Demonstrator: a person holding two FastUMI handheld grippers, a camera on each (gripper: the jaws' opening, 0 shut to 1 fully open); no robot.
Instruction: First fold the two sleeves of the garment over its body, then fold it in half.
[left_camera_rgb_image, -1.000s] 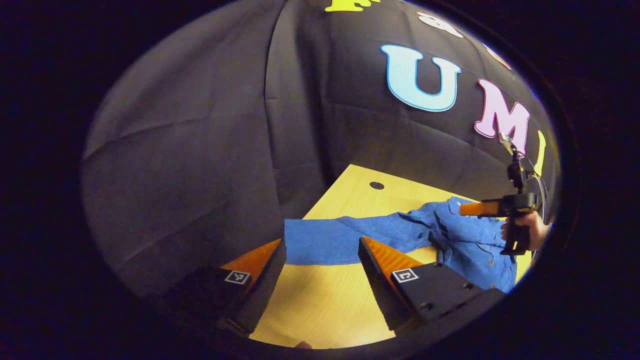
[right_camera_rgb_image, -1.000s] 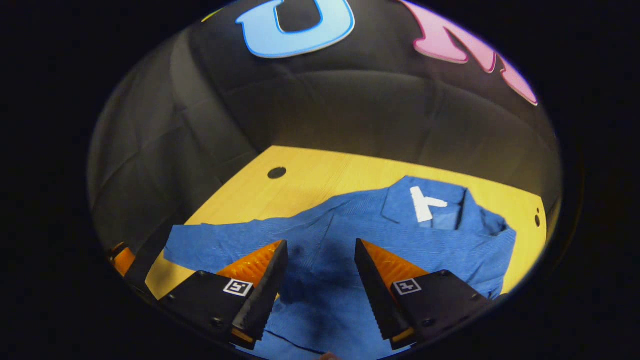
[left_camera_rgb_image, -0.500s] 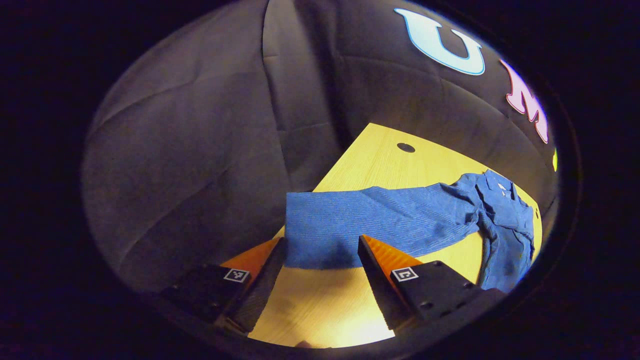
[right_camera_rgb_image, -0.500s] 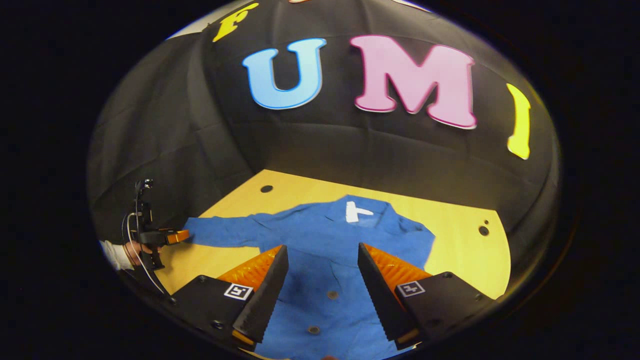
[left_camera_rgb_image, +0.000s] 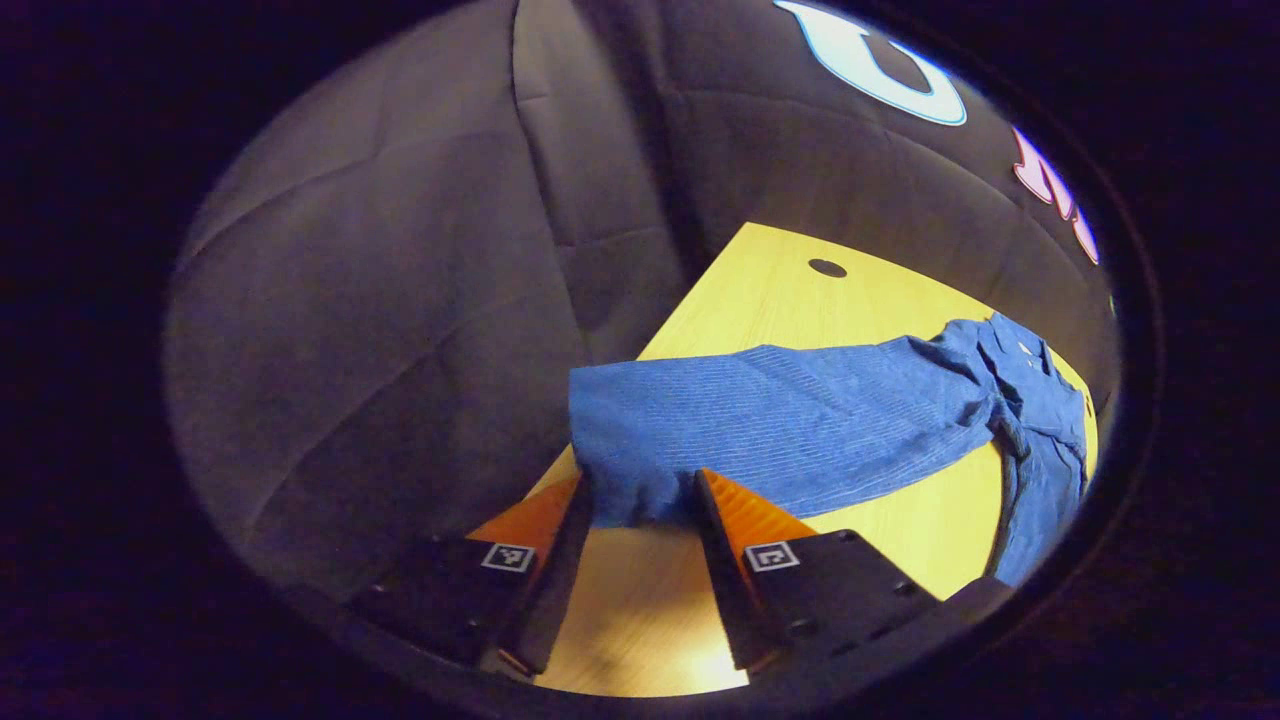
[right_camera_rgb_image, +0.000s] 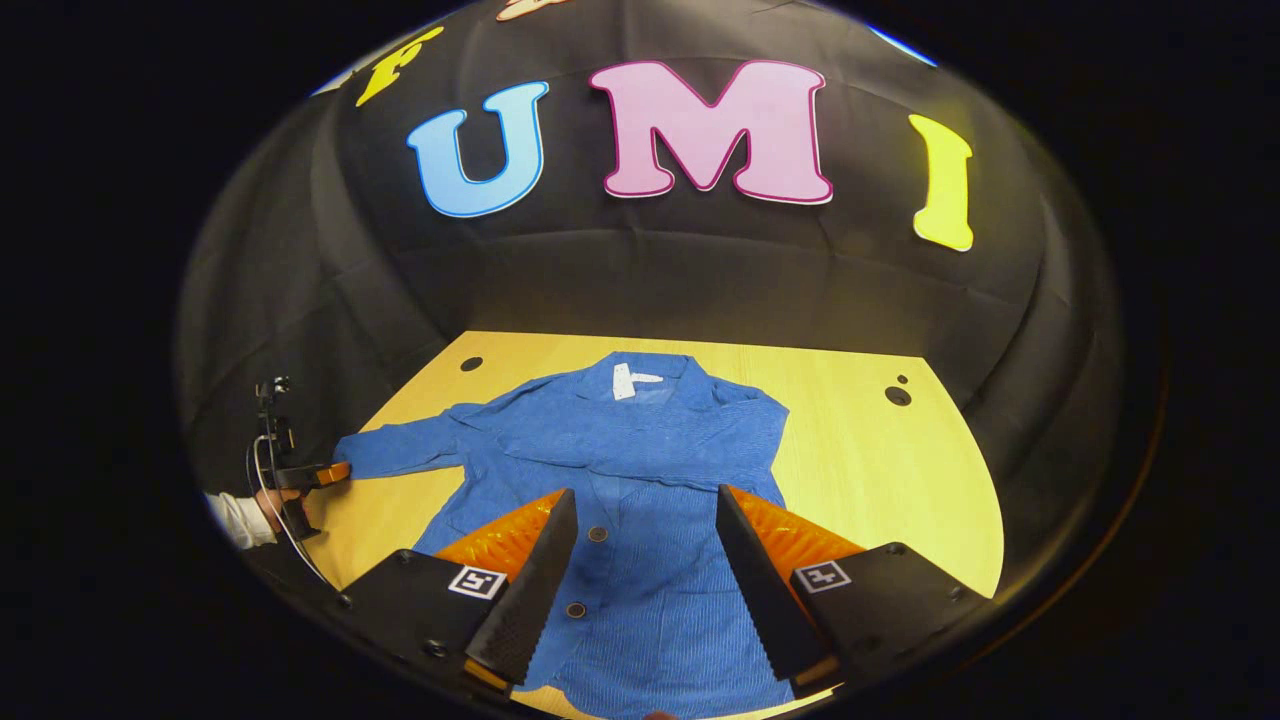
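Here, in the left gripper view, the left gripper (left_camera_rgb_image: 635, 500) has its fingers apart around the cuff end of the blue shirt's outstretched sleeve (left_camera_rgb_image: 780, 425) on the wooden table (left_camera_rgb_image: 640, 620); whether they pinch the cloth yet I cannot tell. The fabric looks light and limp, so the cuff seems the right hold.

The right gripper view adds the whole blue shirt (right_camera_rgb_image: 640, 450) lying flat, collar away, its other sleeve apparently already folded across the chest. The right gripper (right_camera_rgb_image: 645, 560) hangs open above the buttoned front.
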